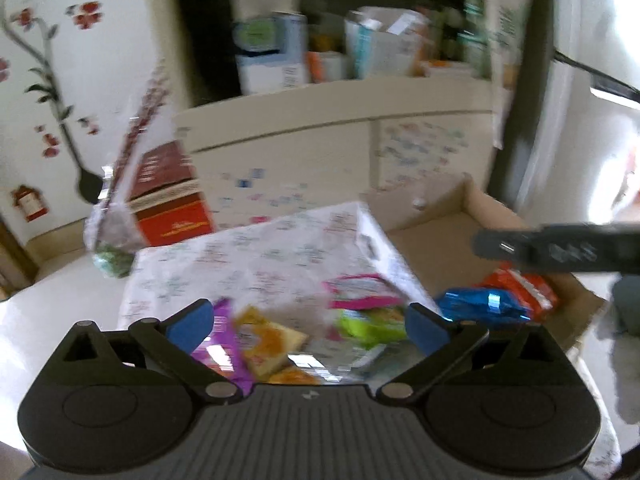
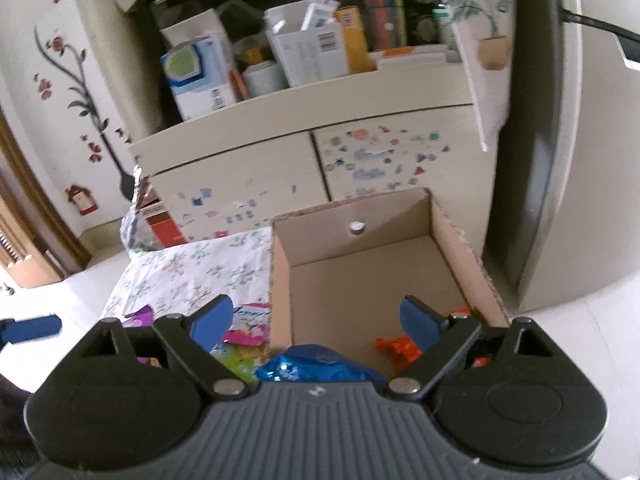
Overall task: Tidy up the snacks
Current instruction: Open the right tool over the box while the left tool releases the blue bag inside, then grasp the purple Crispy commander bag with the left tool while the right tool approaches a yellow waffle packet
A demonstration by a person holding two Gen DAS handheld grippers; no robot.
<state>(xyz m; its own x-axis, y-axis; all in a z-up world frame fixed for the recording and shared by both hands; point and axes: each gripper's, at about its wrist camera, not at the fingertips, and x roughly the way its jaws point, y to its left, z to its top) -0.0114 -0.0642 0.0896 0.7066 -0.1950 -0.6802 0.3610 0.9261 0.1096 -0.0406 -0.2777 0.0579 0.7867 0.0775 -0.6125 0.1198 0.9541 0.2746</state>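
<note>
Cardboard box (image 2: 460,236) walls, bare floor inside

One cardboard box (image 2: 460,236), two packets inside

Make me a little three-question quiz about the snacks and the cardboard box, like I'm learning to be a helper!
1. True or false: the blue packet lies in the cardboard box.
2. Which snack shares the box with it? A) purple packet B) orange packet C) green packet
3. Fill in: the snacks not yet sorted lie on the ______ cloth.

Key
1. True.
2. B, the orange packet. The purple packet and green packet lie outside the box.
3. Flowered: the flowered cloth beside the box. Both the left gripper and right gripper are open and empty.
</note>
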